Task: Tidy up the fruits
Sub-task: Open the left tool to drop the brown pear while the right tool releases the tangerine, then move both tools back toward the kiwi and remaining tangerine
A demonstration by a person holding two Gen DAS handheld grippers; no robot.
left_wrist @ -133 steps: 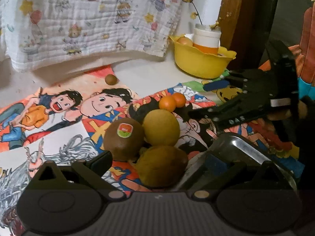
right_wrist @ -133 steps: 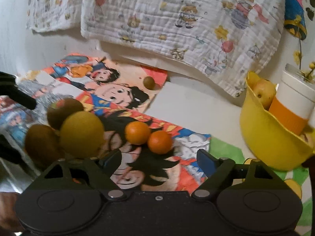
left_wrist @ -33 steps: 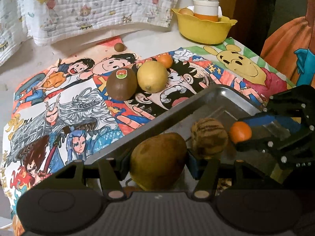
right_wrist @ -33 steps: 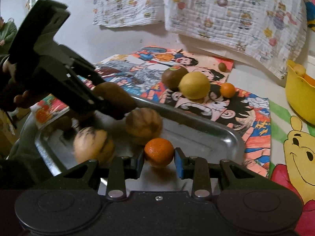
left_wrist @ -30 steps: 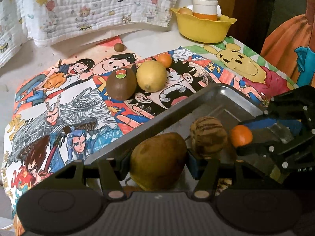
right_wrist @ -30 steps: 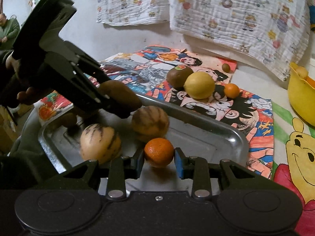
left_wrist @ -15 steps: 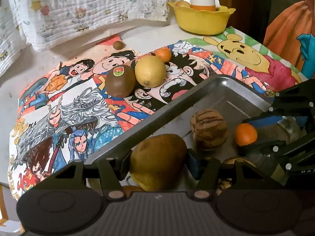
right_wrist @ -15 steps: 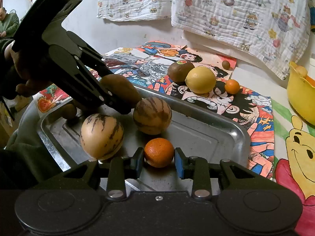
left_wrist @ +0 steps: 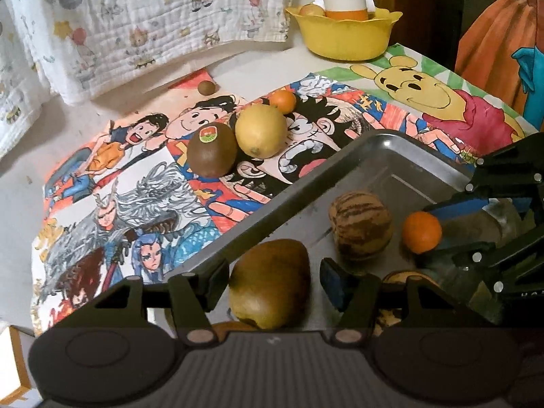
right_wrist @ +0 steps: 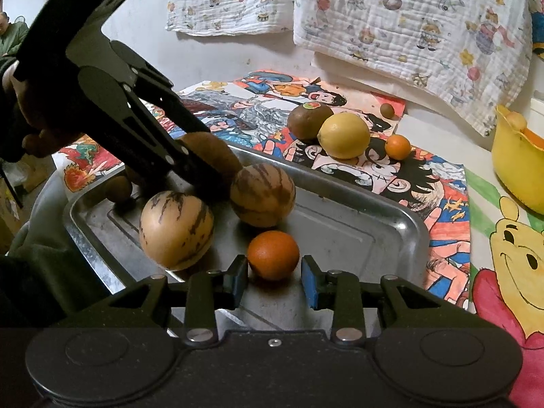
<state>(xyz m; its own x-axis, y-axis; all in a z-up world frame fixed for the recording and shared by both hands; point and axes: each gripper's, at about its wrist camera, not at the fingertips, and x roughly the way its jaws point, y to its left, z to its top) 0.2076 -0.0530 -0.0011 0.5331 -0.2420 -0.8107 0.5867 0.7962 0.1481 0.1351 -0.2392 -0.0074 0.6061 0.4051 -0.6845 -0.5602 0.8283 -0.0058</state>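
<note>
Left gripper [left_wrist: 268, 280] over the metal tray's [right_wrist: 357, 234] near corner, jaws just eased apart with a brown kiwi [left_wrist: 270, 282] between them, gaps on both sides, long axis running up-right toward the tray's middle. Right gripper [right_wrist: 273, 280] also just easing open around a small orange [right_wrist: 273, 255] sitting on the tray floor, pads clear of it. 2 striped melons [right_wrist: 261, 195] beside it. Can't tell whether that kiwi rests on anything: bottom end cut off by the gripper body.

Brown kiwi [left_wrist: 268, 282] between parted jaws
</note>
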